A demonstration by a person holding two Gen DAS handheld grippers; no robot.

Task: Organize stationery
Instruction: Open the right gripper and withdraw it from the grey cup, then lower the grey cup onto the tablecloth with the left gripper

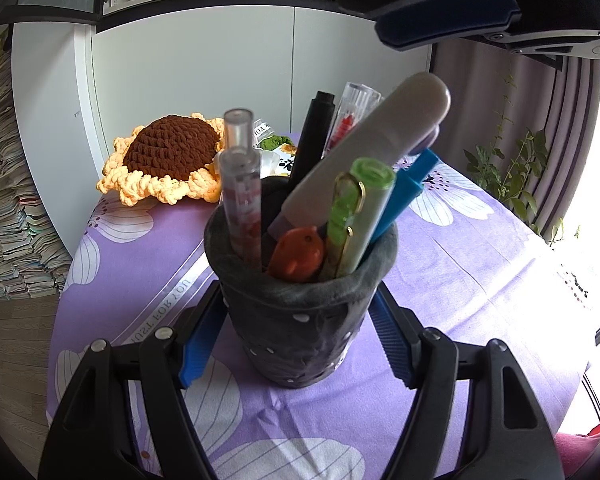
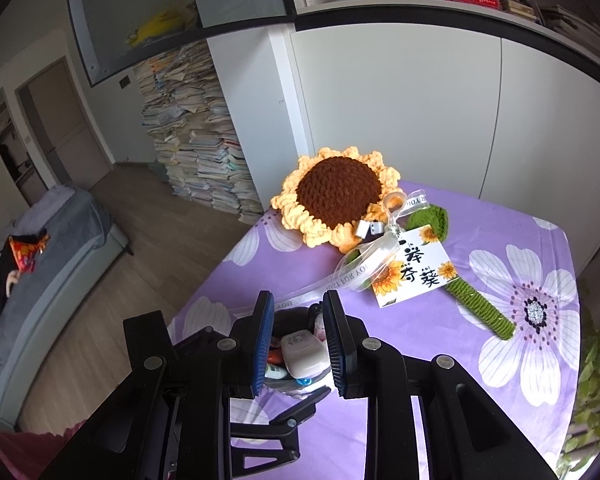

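Stationery, nearly all gathered upright in the dark grey plush pen holder (image 1: 300, 316) on the purple flowered table (image 1: 460, 280), clamped by left tool (image 1: 296, 344); right tool (image 2: 300, 344) above, jaws narrow around the white correction-tape case (image 2: 302, 354), contact unclear; apparently only release remaining.

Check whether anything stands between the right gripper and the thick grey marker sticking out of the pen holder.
Nothing visible does. The right gripper hangs above the grey marker, with only air between them. The marker rises highest from the pen holder. The black marker and blue pen stand beside it, lower.
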